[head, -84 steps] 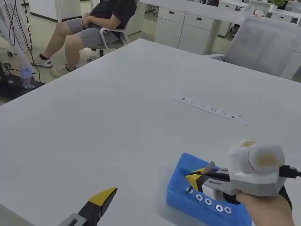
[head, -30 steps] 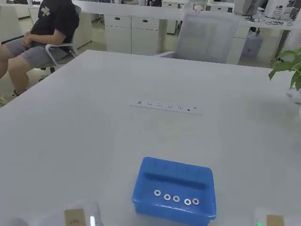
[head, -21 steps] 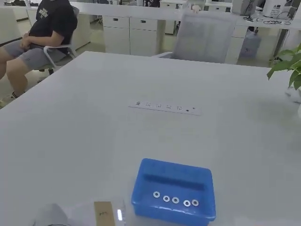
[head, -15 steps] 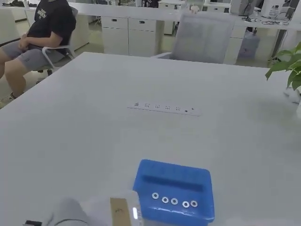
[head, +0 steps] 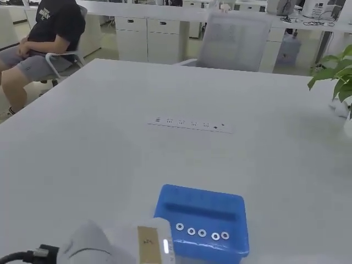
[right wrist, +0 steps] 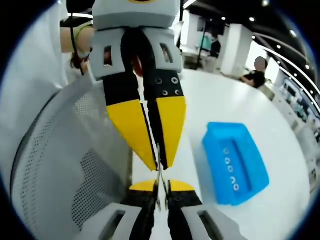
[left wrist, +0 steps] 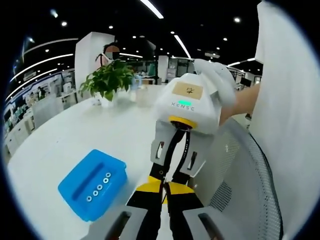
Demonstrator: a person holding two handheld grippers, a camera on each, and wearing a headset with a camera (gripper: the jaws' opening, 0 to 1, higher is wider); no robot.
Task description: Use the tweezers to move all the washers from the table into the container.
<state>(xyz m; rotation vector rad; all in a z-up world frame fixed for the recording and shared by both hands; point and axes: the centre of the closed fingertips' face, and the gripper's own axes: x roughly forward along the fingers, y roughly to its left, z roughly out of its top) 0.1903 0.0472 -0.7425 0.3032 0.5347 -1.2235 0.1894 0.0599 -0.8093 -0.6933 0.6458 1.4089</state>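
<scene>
Five silver washers [head: 202, 233] in row inside blue container [head: 201, 193]; right tongs [right wrist: 161, 189] clamp thin tweezers [right wrist: 159, 200]; left tongs [left wrist: 165, 188] together.

Your headset camera looks forward and down across the table [head: 110, 137], with the blue container [head: 201, 204] close to the bottom edge. The two gripper cameras face each other at very close range. The left gripper view looks straight at the right gripper [left wrist: 165, 180], and the right gripper view looks straight at the left gripper [right wrist: 160, 162]. All three views share the container and the table.
</scene>
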